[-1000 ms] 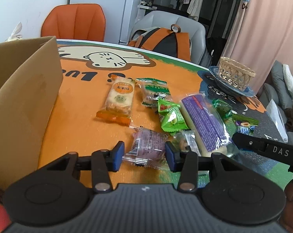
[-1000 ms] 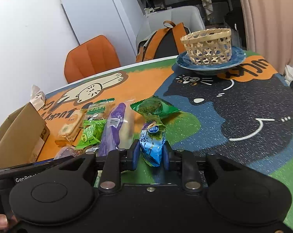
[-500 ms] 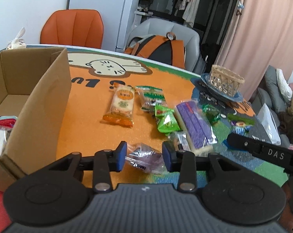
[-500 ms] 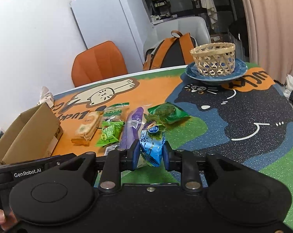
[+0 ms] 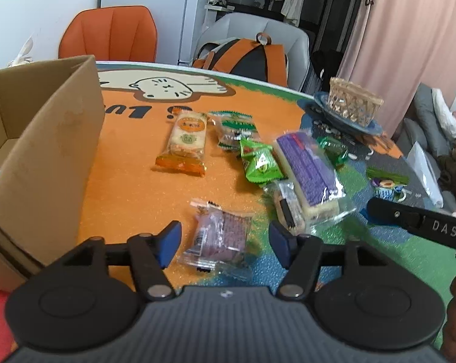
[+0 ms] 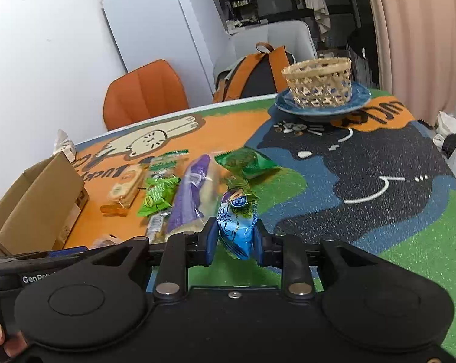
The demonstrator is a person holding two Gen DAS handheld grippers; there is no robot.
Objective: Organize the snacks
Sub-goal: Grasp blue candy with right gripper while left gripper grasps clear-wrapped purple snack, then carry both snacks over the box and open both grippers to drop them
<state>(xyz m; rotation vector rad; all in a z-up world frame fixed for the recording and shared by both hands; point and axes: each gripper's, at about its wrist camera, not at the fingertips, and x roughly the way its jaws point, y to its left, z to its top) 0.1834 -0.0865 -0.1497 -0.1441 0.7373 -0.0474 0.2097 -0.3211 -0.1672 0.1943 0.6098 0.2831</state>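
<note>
My left gripper point(image 5: 225, 240) is open above a purple snack packet point(image 5: 220, 236) that lies on the table between its fingers. My right gripper point(image 6: 234, 240) is shut on a blue snack packet point(image 6: 235, 230), held just above the table. Other snacks lie in a row: an orange cracker pack point(image 5: 187, 142), a green-white pack point(image 5: 235, 128), a bright green pack point(image 5: 259, 163), a long purple pack point(image 5: 308, 169) and a dark green pack point(image 6: 243, 161). An open cardboard box point(image 5: 43, 145) stands at the left.
A woven basket point(image 6: 318, 81) on a blue plate point(image 6: 321, 104) stands at the table's far right. An orange chair point(image 5: 110, 31) and a grey chair with a backpack point(image 5: 249, 57) stand behind the table. The right gripper's body point(image 5: 418, 224) shows at the left view's right edge.
My left gripper has opened wider and let the purple packet go; it now lies flat on the table. The right gripper still holds the blue packet, and both views shifted slightly.
</note>
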